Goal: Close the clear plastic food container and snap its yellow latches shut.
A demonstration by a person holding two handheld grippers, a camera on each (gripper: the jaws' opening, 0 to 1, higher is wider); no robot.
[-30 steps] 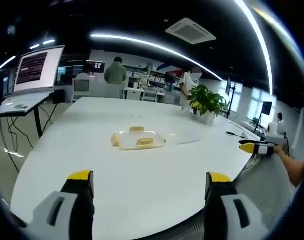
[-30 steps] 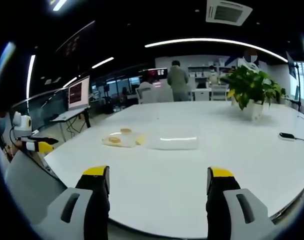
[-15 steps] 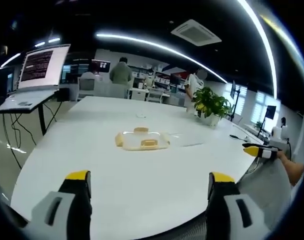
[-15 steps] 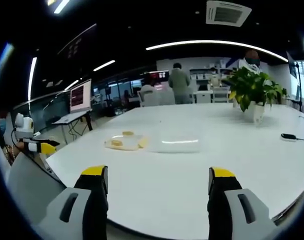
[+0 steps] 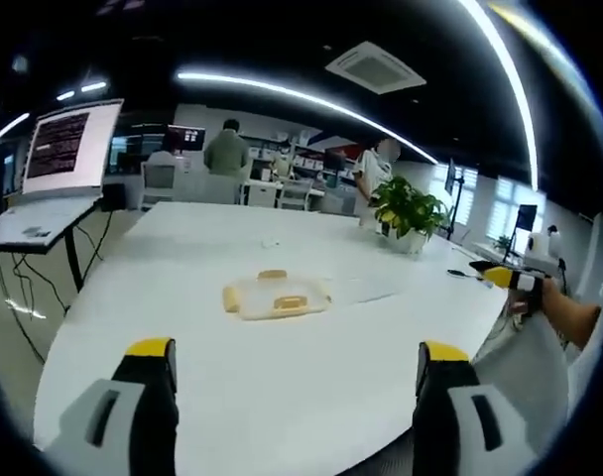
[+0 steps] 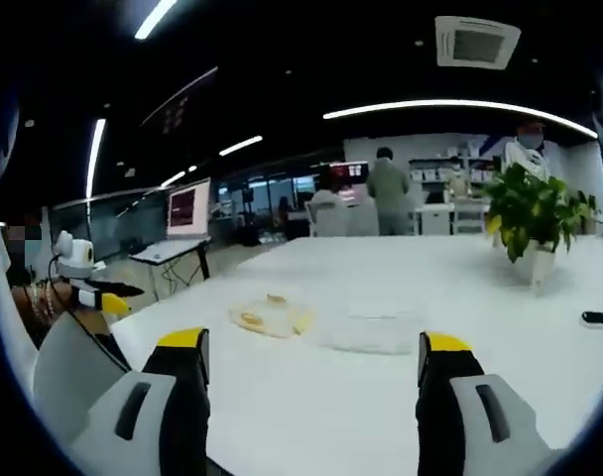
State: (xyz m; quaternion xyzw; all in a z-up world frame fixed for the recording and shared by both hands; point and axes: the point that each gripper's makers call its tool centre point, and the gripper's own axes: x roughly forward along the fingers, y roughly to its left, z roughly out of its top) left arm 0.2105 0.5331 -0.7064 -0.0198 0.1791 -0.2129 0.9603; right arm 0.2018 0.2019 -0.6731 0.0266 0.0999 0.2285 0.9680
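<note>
On the white table (image 5: 232, 387) lies a clear plastic piece with yellow latches (image 5: 274, 296), and a second clear piece (image 5: 366, 288) rests right beside it. The latched piece (image 6: 267, 317) and the plain clear piece (image 6: 371, 332) also lie mid-table in the right gripper view. My left gripper (image 5: 297, 352) hovers at the table's near edge, open and holding nothing, well short of both pieces. My right gripper (image 6: 313, 342) is likewise open and bare, off the table's other side. A hand holds the right gripper (image 5: 505, 278) at the right of the left gripper view; the left gripper (image 6: 98, 297) appears at the left of the right gripper view.
A potted plant (image 5: 409, 210) (image 6: 535, 213) stands at the table's far side, and a small dark object (image 6: 596, 317) lies near it. A laptop on a stand (image 5: 68, 144) is off the table's corner. People (image 5: 227, 154) stand at desks in the background.
Both views have shifted as the hands moved; the right gripper's view now sits a little farther back and higher. The two clear pieces have not moved. Both grippers stay open.
</note>
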